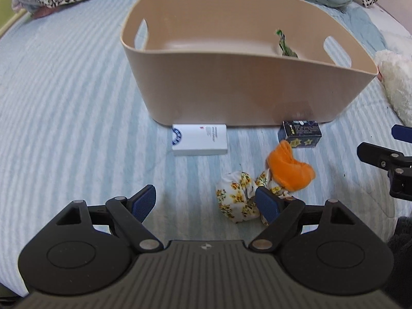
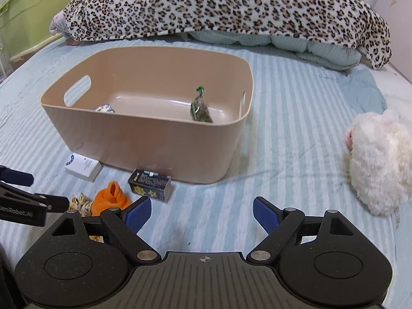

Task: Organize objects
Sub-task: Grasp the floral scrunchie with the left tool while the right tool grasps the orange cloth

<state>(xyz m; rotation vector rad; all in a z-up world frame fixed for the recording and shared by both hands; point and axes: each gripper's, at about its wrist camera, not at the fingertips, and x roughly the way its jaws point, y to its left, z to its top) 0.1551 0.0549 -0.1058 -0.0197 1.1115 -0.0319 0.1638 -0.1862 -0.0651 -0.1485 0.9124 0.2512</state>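
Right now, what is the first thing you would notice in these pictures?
The big tan basket in the middle of the striped bed catches the eye first, with a small green bag standing inside it. Behind it lies a leopard-print blanket. In front of the basket sit a bright orange cloth, a flowery cloth, a white box and a dark box with stars.

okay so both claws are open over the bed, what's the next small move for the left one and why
Probably ease the left claw forward and right to straddle the floral scrunchie. Its jaws stand open and empty, and the scrunchie lies nearest, at its right fingertip, still outside the beige bin.
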